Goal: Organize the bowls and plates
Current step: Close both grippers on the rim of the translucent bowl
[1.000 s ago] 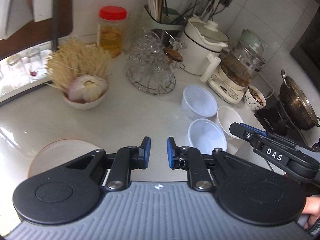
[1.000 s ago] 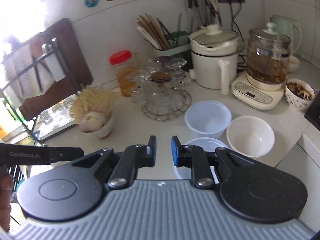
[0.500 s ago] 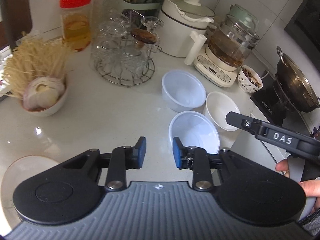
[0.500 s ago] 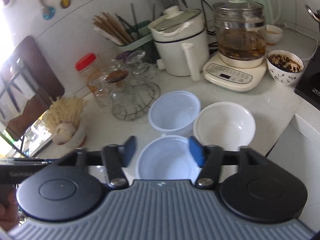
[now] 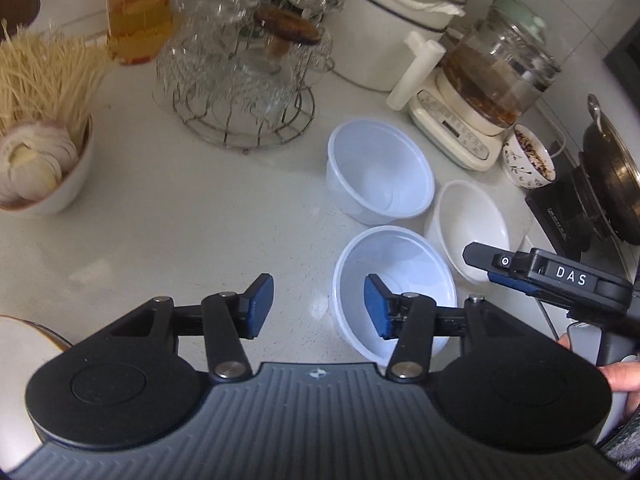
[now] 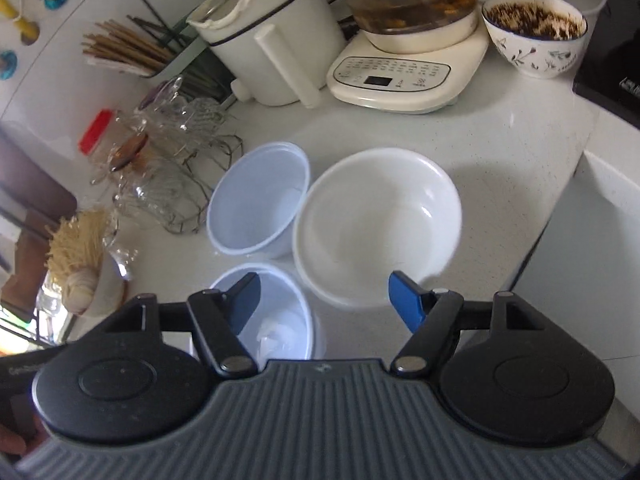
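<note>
- Between the spread blue pads of the left gripper (image 5: 319, 306) lies bare white counter (image 5: 192, 216); its jaws have just been opening and hold nothing.
- Far left of that gripper, a pale plate (image 5: 18, 354) peeks in at the frame edge.
- Under its right-hand pad sits the near translucent plastic bowl (image 5: 396, 276), thin-walled, bluish white, upright.
- Just beyond stands a second translucent bowl (image 5: 380, 172), same make, close beside the first.
- Right of both rests the white ceramic bowl (image 5: 468, 220), glossy, upright and close beside them.
- Ahead of the right gripper (image 6: 325, 300), that ceramic bowl fills the gap between the pads without touching them; the jaws stand wide, having just opened, and grip nothing.
- Its left-hand pad hangs over the near plastic bowl.
</note>
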